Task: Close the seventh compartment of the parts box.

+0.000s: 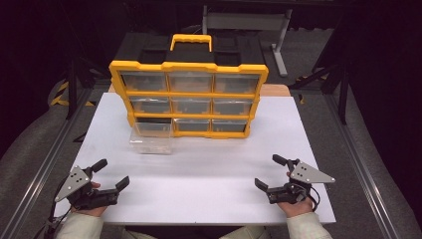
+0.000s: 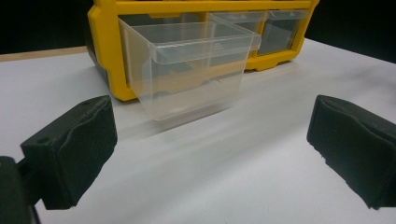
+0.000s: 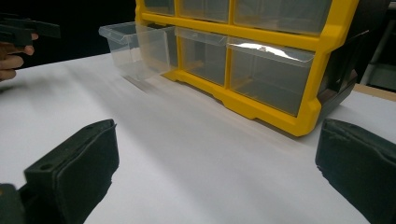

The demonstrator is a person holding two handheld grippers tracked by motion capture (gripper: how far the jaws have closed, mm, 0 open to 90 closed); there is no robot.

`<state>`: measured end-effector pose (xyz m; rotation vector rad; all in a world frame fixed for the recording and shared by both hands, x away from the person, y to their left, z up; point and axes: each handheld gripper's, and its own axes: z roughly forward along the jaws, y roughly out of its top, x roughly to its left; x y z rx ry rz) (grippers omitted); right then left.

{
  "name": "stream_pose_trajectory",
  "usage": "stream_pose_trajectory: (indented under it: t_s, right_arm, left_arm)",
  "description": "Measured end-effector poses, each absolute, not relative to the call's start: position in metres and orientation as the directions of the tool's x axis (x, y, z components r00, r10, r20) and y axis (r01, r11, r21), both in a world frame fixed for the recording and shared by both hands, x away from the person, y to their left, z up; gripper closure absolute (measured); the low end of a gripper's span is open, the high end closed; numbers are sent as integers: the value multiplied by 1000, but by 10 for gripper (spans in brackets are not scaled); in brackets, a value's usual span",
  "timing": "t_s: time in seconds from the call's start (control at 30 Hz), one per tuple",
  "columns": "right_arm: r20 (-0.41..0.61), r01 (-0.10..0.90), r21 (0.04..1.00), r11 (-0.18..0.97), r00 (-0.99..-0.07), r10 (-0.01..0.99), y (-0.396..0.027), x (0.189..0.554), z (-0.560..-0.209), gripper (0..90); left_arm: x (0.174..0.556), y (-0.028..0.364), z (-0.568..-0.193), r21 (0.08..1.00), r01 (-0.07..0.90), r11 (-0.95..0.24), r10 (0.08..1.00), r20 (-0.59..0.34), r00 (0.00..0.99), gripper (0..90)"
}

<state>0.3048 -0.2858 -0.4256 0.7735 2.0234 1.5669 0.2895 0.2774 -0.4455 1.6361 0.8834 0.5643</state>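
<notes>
A yellow organizer (image 1: pixel 189 97) with nine clear drawers in three rows is stood upright toward the far middle of the white desk (image 1: pixel 199 184), its yellow handle (image 1: pixel 191 40) at the top. The bottom-left drawer (image 1: pixel 152 139) is pulled well out of its slot and its front end is rested on the desk; in the left tool view the drawer (image 2: pixel 191 70) is seen tilted, clear-walled, with its rear still at the frame. In the right tool view the same drawer (image 3: pixel 135 46) is seen jutting from the organizer (image 3: pixel 261 60) at the far left. The left tool (image 1: pixel 112 174) is held at the near left corner of the desk, its jaws spread wide with nothing between them. The right tool (image 1: pixel 266 172) is held at the near right, its jaws likewise spread wide and empty. Both tools are kept well apart from the organizer. A grey plate (image 1: pixel 308 174) is carried on top of the right tool. A hand (image 3: pixel 11 56) is seen at the left edge of the right tool view.
</notes>
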Motion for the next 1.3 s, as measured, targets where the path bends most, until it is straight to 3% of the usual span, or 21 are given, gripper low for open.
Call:
stream_pose_trajectory:
  t_s: [0.57,0.7,1.3]
  right_arm:
    - [-10,161,969,186,-730,683,-286,306,-426,2]
    - [-6,165,969,185,-730,683,-285,308,-427,2]
    - [4,174,968,182,-733,680,-283,313,-429,2]
  left_arm:
    - [287,281,-431,972,230,-49,794,-102,599,31]
    - [289,277,-423,975,210,-77,795,-67,603,37]
    - [318,232,-390,982,174,-73,723,-69,688,53]
